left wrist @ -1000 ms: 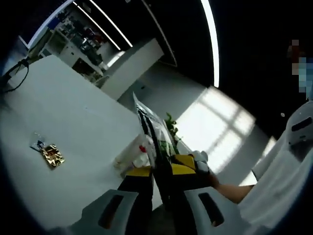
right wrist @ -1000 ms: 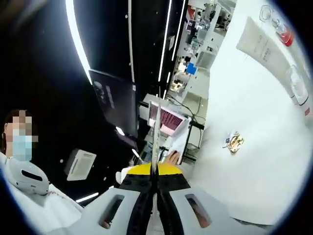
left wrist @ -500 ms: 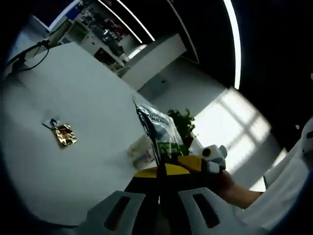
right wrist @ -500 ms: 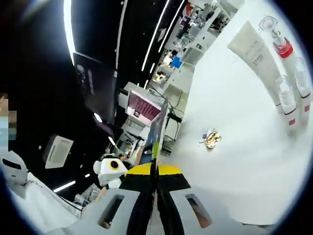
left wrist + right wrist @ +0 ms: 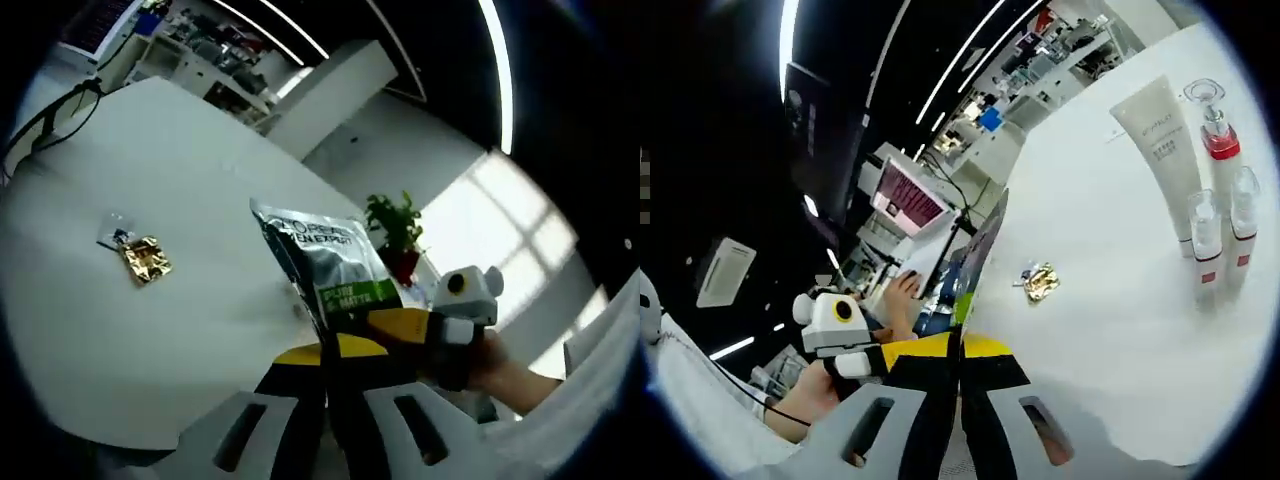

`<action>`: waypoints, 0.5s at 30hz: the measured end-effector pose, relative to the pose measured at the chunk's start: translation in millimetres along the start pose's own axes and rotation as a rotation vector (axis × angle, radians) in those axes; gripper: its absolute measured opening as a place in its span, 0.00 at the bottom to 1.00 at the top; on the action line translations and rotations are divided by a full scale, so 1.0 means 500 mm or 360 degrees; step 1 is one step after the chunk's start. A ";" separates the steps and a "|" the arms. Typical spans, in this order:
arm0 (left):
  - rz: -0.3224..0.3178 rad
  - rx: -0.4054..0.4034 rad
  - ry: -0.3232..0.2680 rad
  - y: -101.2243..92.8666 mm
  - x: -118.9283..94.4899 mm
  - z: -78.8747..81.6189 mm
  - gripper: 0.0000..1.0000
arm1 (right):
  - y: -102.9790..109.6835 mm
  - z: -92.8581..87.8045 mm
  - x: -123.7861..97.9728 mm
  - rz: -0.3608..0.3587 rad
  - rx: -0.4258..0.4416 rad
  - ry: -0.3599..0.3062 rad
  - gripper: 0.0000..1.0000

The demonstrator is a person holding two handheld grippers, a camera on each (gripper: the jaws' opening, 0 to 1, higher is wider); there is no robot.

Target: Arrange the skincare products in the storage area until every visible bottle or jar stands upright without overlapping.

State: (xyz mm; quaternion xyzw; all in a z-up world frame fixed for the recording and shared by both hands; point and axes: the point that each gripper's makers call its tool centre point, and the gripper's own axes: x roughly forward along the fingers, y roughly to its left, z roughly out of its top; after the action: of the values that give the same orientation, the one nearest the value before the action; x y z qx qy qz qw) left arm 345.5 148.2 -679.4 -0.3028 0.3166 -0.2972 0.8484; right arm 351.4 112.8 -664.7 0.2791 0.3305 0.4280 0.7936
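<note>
Both grippers, left gripper [image 5: 325, 352] and right gripper [image 5: 960, 340], clamp one sachet [image 5: 325, 262] aloft above the table [image 5: 150, 300], apparently for placing; upright bottles [image 5: 1215, 235] wait at three o'clock (right gripper view).

left claw [image 5: 325, 345] clamped shut, right claw [image 5: 960, 335] clamped shut

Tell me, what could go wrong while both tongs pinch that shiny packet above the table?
Both tongs, left and right, pinch one thin silver sachet, so pulling apart might tear it or let it slip. It is floppy, so it may not stand upright. Putting it down carelessly near the white tube and small bottles could topple them.
</note>
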 end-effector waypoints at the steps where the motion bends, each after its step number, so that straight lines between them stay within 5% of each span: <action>1: -0.0004 0.0033 0.0028 0.000 0.003 -0.007 0.00 | -0.003 -0.002 -0.001 -0.0009 -0.0009 0.0009 0.01; 8: -0.0090 0.0002 0.0021 -0.012 0.010 -0.002 0.00 | -0.012 0.005 -0.018 -0.0018 -0.0020 -0.0031 0.01; 10: -0.0170 -0.0069 -0.0034 -0.019 0.010 0.009 0.00 | -0.008 0.019 -0.022 0.0013 -0.0123 -0.0094 0.02; 15: -0.0193 -0.0087 -0.0048 -0.021 0.016 0.007 0.00 | -0.013 0.013 -0.032 -0.0011 -0.0356 -0.0041 0.07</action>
State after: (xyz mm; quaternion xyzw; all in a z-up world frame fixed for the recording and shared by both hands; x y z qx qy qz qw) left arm 349.5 136.9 -672.8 -0.3488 0.2929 -0.3348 0.8249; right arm 353.1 95.0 -661.0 0.1933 0.2714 0.4558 0.8254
